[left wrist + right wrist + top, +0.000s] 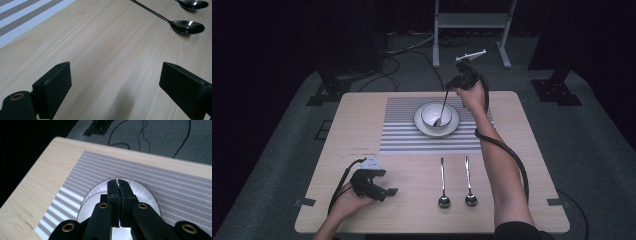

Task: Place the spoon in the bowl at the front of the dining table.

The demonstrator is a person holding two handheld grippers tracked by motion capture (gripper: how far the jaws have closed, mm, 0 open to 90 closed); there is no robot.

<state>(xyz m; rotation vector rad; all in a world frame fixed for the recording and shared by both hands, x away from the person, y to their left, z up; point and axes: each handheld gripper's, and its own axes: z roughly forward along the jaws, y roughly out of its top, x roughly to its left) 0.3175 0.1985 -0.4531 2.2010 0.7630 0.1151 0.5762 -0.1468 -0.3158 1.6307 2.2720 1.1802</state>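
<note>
A white bowl [435, 114] sits on a white plate [418, 123] on the striped placemat [402, 135]. My right gripper [451, 89] hovers above the bowl's far right side, shut on the handle of a spoon [443, 107] whose scoop end reaches down into the bowl. In the right gripper view the jaws [118, 182] press together over the plate [145, 192] with a thin metal sliver between them. My left gripper [388, 194] rests on the table at the near left, open and empty [115, 82]. Two more spoons [442, 180] [468, 180] lie side by side near the front edge.
The wooden table [362, 110] has bare wood left of the placemat and around the left gripper. The nearer spoon [186, 26] lies ahead and to the right of the left jaws. A metal stand [472, 22] and cables lie on the floor beyond the table.
</note>
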